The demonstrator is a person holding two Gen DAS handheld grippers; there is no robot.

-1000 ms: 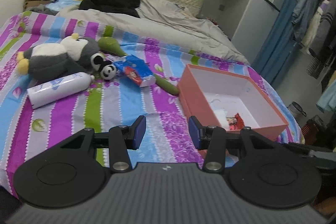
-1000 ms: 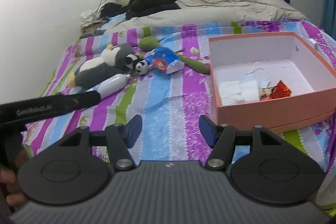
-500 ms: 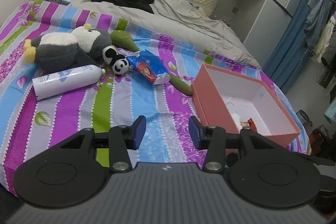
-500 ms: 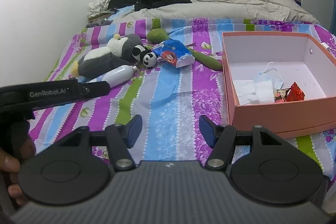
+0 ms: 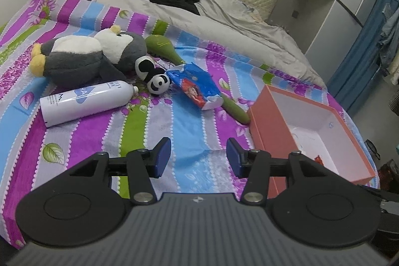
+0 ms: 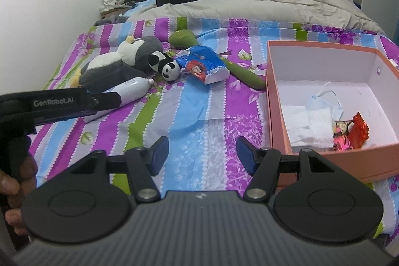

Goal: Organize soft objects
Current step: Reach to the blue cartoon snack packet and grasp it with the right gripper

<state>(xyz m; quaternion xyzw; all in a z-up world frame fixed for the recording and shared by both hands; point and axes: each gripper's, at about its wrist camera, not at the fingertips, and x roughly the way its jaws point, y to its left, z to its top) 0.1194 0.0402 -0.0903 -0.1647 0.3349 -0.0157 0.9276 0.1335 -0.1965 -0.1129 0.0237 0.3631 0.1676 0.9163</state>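
1. The left gripper (image 5: 198, 157) hung over the striped bedspread (image 5: 187, 131), its fingers parting, nothing between them; the right gripper (image 6: 202, 156) stood half-wide and empty, likely readied for a pick.
2. The grey-and-white plush penguin (image 5: 84, 56), small plush panda (image 5: 157, 83), blue wipes packet (image 5: 197, 86) and white spray bottle (image 5: 84, 101) lay clustered left of the open orange cardboard box (image 6: 274, 101).
3. The box's contents were partly hidden in the left view; the green plush stalk (image 5: 232, 107) ran under the packet.

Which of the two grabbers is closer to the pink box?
Right, probably. The right gripper hovers beside the pink box, near its front corner. The left gripper, jaws opening and empty, sits further left, toward the spray can.
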